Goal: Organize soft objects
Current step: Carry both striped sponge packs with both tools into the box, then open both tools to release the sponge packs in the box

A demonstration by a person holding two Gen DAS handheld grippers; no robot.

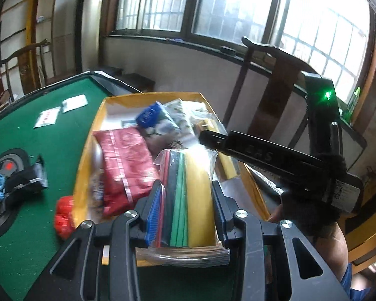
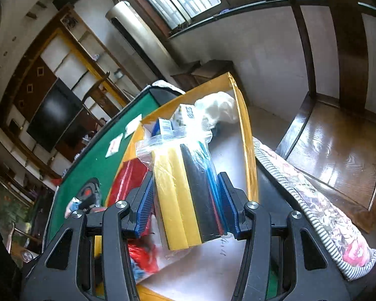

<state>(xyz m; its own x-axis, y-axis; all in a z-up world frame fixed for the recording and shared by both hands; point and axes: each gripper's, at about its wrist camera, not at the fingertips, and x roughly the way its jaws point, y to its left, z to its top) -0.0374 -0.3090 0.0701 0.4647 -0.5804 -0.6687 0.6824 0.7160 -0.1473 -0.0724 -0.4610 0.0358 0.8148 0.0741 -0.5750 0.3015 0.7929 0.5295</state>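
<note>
Foam sheets (image 1: 188, 195) in clear bags sit clamped in each gripper, left (image 1: 185, 210) and right (image 2: 188, 205), above the yellow box (image 1: 87, 155) on the green desk (image 1: 37, 138). Placing step, probably: lower, then release.

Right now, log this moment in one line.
left gripper: shut on bag of foam sheets | right gripper: shut on second bag | above yellow box
</note>
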